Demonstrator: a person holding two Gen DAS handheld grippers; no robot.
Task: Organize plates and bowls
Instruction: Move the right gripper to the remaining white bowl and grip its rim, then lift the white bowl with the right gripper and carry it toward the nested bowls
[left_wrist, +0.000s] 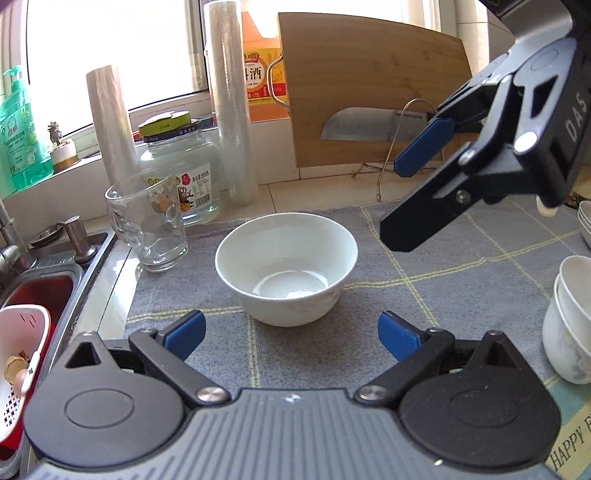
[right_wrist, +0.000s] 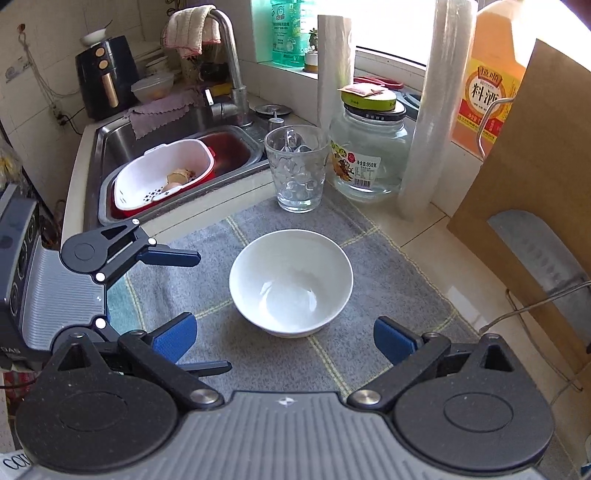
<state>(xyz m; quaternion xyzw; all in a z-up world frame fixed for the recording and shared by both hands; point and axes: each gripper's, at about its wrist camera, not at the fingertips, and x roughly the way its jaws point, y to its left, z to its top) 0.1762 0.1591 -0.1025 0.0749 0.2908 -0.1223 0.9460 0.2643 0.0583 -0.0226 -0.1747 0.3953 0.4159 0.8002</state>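
A white empty bowl (left_wrist: 286, 266) (right_wrist: 291, 282) stands upright on a grey checked cloth (left_wrist: 461, 280) (right_wrist: 388, 280). My left gripper (left_wrist: 291, 334) (right_wrist: 199, 312) is open just short of the bowl's near side, nothing between its blue pads (left_wrist: 184, 334). My right gripper (right_wrist: 284, 343) (left_wrist: 402, 199) is also open and empty; it hangs to the right of and above the bowl in the left wrist view. A stack of white bowls (left_wrist: 570, 321) stands at the cloth's right edge, and stacked white plates (left_wrist: 585, 218) show at the frame's edge behind it.
Behind the bowl stand a glass mug (right_wrist: 297, 170), a glass jar (right_wrist: 369, 155) and two film rolls (right_wrist: 432, 110). A wooden cutting board (left_wrist: 369, 92) with a knife (left_wrist: 369, 123) leans at the back right. A sink (right_wrist: 122, 144) with a red-and-white colander (right_wrist: 162, 173) lies left.
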